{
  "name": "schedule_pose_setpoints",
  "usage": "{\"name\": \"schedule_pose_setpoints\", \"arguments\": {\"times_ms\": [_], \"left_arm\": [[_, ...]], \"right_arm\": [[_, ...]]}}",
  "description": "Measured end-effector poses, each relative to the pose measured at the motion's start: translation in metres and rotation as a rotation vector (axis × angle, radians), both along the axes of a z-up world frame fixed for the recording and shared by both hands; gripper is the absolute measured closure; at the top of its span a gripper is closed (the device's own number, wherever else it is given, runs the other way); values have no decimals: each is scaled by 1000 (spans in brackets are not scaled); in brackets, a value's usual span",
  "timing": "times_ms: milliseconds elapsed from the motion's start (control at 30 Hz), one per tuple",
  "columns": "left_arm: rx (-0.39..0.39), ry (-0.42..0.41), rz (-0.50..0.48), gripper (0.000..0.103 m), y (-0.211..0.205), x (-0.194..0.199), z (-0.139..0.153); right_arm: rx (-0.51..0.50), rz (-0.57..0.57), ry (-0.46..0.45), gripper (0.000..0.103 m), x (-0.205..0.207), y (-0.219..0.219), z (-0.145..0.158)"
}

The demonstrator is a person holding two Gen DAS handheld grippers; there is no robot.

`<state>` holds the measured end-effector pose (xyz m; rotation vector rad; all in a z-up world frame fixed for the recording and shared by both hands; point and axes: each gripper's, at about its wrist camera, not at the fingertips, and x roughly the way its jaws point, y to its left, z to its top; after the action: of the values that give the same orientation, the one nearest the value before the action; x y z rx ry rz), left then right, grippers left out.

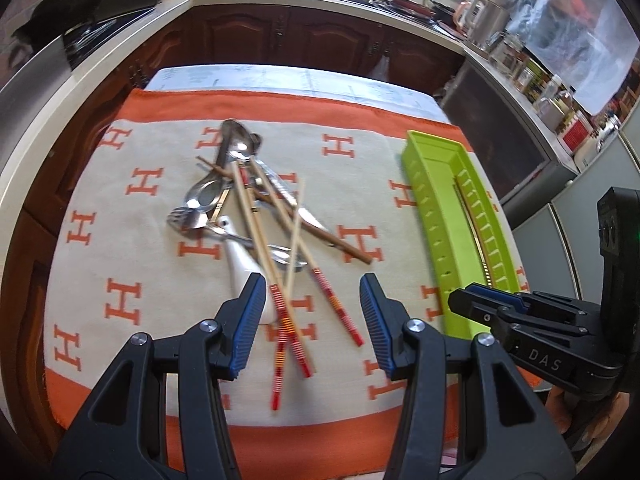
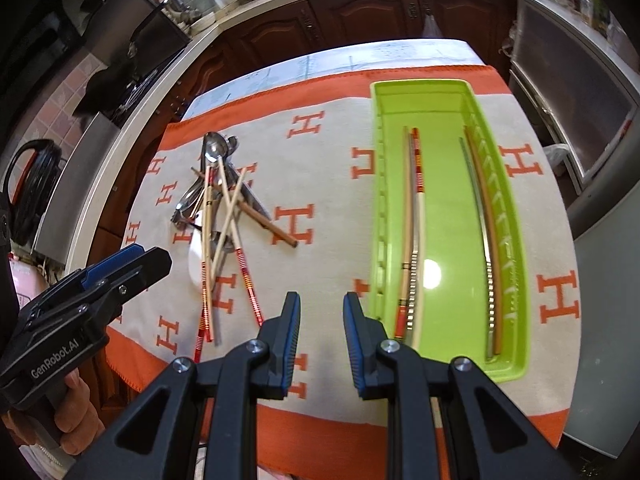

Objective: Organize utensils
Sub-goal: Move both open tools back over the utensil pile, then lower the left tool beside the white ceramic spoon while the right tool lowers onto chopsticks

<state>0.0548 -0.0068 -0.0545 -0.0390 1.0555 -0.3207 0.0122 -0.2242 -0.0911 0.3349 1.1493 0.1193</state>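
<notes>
Utensil pile (image 1: 256, 208): a tangle of metal spoons, a fork, a white ceramic spoon and several chopsticks, lying on the left half of the cloth, well apart from the tray.
Loose chopsticks (image 1: 280, 296): pale shafts with red-striped ends, crossing one another at the near edge of the pile; a plain brown one (image 2: 268, 222) sticks out to the right.
Green tray (image 2: 516, 216): long plastic bin on the right half of the cloth, lengthwise away from the camera.
Tray contents: one chopstick pair (image 2: 414, 232) along the left wall, another pair (image 2: 486, 240) along the slotted right wall (one looks metal, one brown).
Left gripper (image 1: 312, 320): jaws apart with nothing between them, above the striped ends of the chopsticks.
Right gripper (image 2: 322, 340): jaws narrowly apart and empty, over the cloth just beside the tray's near left corner.
Cloth (image 2: 328, 184): beige with orange H letters and an orange border, covering a small table.
Surroundings: dark wooden kitchen cabinets (image 1: 304, 36) under a pale countertop.
</notes>
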Motion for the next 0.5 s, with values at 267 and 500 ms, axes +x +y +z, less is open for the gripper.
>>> {"name": "schedule_pose_setpoints", "arguments": {"times_ms": [267,500], "left_arm": [[15,17,72,57,43,11,-15],[21,49,120,57,65,20,-29]], "right_arm": [[-4,44,24,81,18,37,-4],[-3,103,47,81,37,67,-11]]}}
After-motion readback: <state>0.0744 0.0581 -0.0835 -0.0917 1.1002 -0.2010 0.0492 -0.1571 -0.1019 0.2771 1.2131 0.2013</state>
